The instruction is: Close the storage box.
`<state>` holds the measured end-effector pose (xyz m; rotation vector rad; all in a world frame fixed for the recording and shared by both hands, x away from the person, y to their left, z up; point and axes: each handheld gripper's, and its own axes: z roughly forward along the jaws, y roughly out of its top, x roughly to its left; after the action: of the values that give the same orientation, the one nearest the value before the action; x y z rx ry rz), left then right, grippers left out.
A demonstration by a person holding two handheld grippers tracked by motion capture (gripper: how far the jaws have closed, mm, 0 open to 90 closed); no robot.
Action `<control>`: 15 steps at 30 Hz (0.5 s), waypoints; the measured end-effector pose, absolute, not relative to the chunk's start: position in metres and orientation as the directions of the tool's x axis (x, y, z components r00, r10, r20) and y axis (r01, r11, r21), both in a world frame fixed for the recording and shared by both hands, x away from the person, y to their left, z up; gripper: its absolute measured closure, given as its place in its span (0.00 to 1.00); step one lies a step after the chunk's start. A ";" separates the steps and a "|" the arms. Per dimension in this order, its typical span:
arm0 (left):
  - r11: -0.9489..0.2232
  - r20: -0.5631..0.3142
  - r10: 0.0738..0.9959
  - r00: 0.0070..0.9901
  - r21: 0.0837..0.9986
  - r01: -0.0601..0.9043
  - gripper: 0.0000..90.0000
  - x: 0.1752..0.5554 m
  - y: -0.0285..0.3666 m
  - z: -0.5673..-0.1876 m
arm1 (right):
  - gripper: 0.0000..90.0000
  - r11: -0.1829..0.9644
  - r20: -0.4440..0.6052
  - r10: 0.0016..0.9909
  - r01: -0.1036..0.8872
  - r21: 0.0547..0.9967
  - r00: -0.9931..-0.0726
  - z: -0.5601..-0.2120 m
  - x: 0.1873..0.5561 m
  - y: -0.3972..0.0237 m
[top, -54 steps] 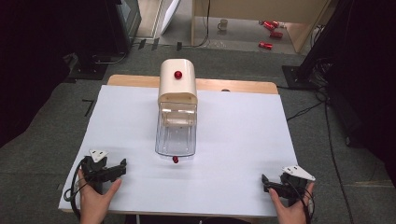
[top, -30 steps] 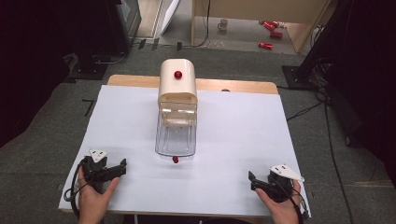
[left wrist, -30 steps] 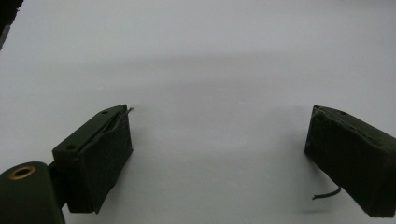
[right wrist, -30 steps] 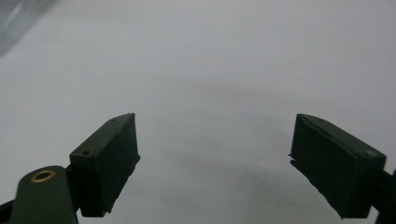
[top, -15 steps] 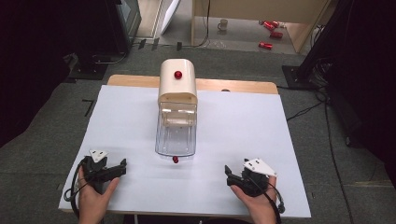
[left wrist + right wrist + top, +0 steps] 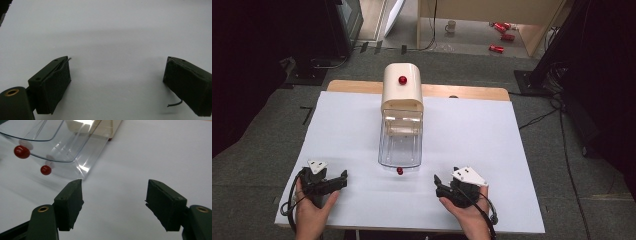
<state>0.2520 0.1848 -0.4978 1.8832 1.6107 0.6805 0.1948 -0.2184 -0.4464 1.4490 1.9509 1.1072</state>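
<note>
White-covered desk (image 6: 337, 125) on grey carpet, dark equipment behind. Left gripper (image 6: 343, 179) rests at the near left corner, jaws apart over bare white surface. At centre lies a cream-and-clear plastic container (image 6: 401, 117) with a red knob (image 6: 400, 171) at its near end. Right gripper (image 6: 437, 186) sits near that end, jaws apart, holding nothing.
</note>
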 end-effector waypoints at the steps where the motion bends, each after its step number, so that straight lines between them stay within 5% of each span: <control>1: -0.118 0.018 0.989 0.148 0.702 0.702 0.08 0.252 0.185 -0.498 | 0.35 0.121 0.094 0.935 0.559 0.820 -0.341 -0.446 0.195 -0.212; 15: -0.118 0.018 0.989 0.148 0.702 0.702 0.08 0.252 0.185 -0.498 | 0.39 0.142 0.100 0.918 0.552 0.822 -0.384 -0.449 0.198 -0.178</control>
<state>0.2520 0.1847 -0.4978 1.8830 1.6108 0.6806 0.1983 -0.1780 -0.4488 1.4055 1.9959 1.1405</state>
